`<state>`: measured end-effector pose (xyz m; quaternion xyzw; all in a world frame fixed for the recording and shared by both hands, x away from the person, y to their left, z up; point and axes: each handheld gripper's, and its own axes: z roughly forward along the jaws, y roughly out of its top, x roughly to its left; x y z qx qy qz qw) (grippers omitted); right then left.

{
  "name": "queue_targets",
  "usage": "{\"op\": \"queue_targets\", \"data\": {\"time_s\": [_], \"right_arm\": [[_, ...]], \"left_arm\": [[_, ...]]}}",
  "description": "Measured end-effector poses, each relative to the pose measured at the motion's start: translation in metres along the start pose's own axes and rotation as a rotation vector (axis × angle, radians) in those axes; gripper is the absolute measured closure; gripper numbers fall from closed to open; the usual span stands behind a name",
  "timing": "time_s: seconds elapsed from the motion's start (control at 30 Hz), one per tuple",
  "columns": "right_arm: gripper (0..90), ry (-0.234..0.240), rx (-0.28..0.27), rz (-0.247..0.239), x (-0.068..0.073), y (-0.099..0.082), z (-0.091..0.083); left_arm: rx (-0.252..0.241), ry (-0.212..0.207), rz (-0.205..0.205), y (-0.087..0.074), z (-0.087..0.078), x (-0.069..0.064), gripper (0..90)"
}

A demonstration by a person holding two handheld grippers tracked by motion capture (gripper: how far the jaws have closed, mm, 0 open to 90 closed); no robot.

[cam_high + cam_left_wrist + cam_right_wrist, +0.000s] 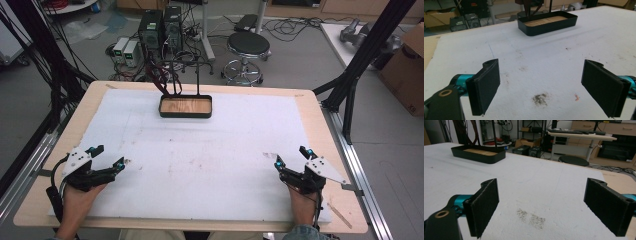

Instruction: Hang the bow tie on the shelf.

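Tray [185,114]: far edge of white mat [200,160], well apart from both grippers.
Left gripper [111,158]: jaws spread, empty.
Right gripper [291,156]: jaws spread, empty.
Risk: long reach could nudge tray off.

The person's forearms were cut off at the bottom edge of the high view, so just the hands behind the left gripper [109,156] and right gripper [292,157] could be seen. In the left gripper view, the right-hand jaw ran off the frame's corner. The dark stand [172,75] rising from the black tray [185,114] got chopped by the top edge in both gripper views, and what hung on it was too tangled to make out. Far-off cables on the floor stayed blurred.
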<state>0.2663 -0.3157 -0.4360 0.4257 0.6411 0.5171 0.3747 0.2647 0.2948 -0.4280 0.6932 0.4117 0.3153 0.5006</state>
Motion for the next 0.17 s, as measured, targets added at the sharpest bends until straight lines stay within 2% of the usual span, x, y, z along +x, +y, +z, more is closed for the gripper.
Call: {"op": "queue_targets", "data": {"time_s": [0.17], "right_arm": [[11.7, 0.002, 0.002, 0.002, 0.0004, -0.0001, -0.0002]], "left_arm": [[0.005, -0.001, -0.004, -0.0014, 0.0018, -0.0005, 15.8]]}}
